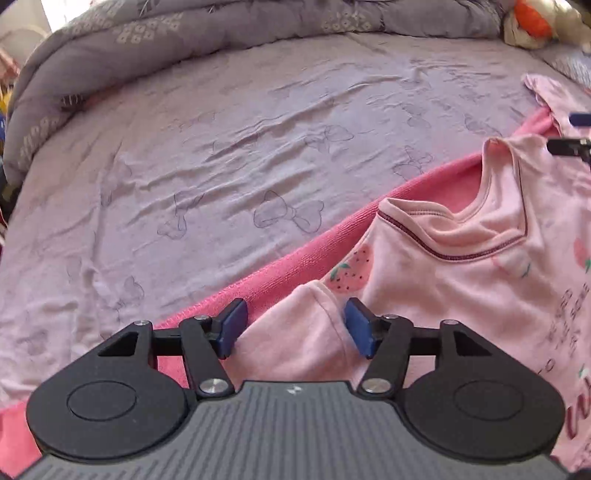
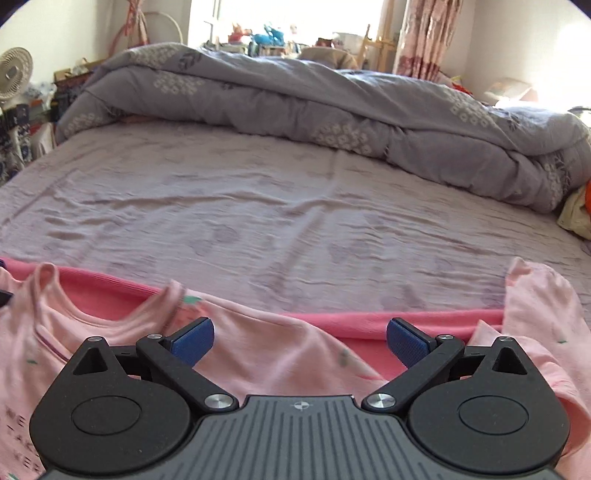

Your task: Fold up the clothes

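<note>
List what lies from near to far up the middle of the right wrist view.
Right gripper → pink shirt → hot-pink towel → lilac sheet → grey quilt → window sill toys.

One pale pink shirt [image 1: 461,280] lies at the lower right of the left wrist view, on one bright pink cloth [image 1: 295,269]. One lilac bedsheet [image 1: 221,166] fills the middle. One grey quilt [image 2: 295,99] is bunched along the top. One white fan [image 2: 14,72] stands at the upper left of the right wrist view.

Pale pink strawberry-print shirt [image 1: 461,280], hot-pink cloth [image 1: 295,266], lilac bow-patterned sheet [image 1: 221,147]
</note>
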Tool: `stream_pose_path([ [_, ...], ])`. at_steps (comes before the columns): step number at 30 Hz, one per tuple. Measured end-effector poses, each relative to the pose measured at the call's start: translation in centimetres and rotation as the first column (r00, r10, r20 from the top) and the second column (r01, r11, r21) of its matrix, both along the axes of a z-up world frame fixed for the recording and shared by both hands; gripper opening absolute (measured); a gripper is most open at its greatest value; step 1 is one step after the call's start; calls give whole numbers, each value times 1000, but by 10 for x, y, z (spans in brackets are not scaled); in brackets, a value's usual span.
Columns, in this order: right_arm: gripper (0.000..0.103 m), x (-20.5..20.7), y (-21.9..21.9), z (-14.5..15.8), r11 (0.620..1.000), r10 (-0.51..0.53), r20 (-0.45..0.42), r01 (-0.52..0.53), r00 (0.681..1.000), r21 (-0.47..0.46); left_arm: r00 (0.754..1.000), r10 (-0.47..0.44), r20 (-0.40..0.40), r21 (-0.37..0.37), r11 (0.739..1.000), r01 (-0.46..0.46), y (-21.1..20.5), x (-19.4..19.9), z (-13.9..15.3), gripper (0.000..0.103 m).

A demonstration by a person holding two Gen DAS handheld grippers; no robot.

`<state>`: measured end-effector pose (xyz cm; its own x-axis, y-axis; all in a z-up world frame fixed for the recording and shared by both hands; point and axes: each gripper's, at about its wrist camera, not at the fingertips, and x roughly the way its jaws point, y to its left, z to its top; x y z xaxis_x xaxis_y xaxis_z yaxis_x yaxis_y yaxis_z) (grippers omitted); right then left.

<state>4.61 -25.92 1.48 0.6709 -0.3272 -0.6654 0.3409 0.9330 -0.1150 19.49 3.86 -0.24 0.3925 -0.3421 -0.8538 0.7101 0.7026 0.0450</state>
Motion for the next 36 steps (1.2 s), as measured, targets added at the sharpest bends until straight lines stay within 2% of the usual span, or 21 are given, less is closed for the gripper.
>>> stream_pose_path([
  [1,101,-1,-8,-3,1000,-13,-11,13,1000,3,1000,19,-16,-24,1000,-19,4,1,1,48],
  [2,101,-2,-12,-7,1000,-22,-19,22,1000,12,999,36,-26,-37,999,-37,7,1,2,18],
  [3,101,-2,-17,-10,999,-31,-27,31,999,21,998,50,-26,-38,998,-51,8,1,4,9],
  [7,101,-4,-34,-25,996,-59,-58,62,997,56,996,88,24,-17,996,-88,3,-7,10,6],
  [9,101,-2,-35,-31,997,-38,-76,43,996,67,991,115,65,-21,993,-114,0,-11,15,5],
  [12,101,3,-36,-34,998,-26,-86,31,996,60,975,190,116,-59,981,-184,1,-13,24,5],
  [15,101,5,-40,-33,996,-30,-74,35,997,80,948,271,164,-98,961,-258,7,-15,29,5],
  [17,101,7,-45,-32,992,-30,-59,37,998,118,934,310,176,-101,950,-296,9,-15,25,6],
  [19,99,5,-49,-31,984,-21,-37,27,999,179,929,335,156,-58,942,-330,9,-12,10,7],
  [21,92,11,-50,-35,971,7,-54,6,999,238,925,353,140,-23,935,-354,8,-9,-6,8],
  [22,76,14,-49,-37,969,22,-70,-4,997,247,921,357,155,-29,934,-357,7,-9,-7,8],
  [24,67,21,-41,-39,978,42,-104,-20,994,207,907,380,180,-51,925,-377,6,-11,0,8],
  [26,17,26,-34,-29,988,37,-104,-21,994,152,888,401,225,-100,916,-388,5,-15,14,8],
  [28,13,27,-27,-18,996,5,-73,2,997,93,867,390,310,-109,921,-375,2,-20,25,8],
  [29,9,27,-26,-15,997,-3,-55,7,998,81,847,387,365,-96,920,-379,0,-21,28,0],
  [30,9,27,-25,-14,998,-16,-40,19,999,67,827,390,406,-70,915,-397,0,-19,27,0],
  [31,8,27,-25,-14,998,-39,-31,40,999,52,818,410,404,-60,904,-424,3,-11,25,0],
  [34,4,26,-32,-18,993,-115,-4,115,993,27,830,499,250,-134,867,-480,26,10,23,0],
  [36,5,28,-47,-25,985,-149,-24,150,989,81,872,455,182,-222,883,-414,36,6,29,0],
])
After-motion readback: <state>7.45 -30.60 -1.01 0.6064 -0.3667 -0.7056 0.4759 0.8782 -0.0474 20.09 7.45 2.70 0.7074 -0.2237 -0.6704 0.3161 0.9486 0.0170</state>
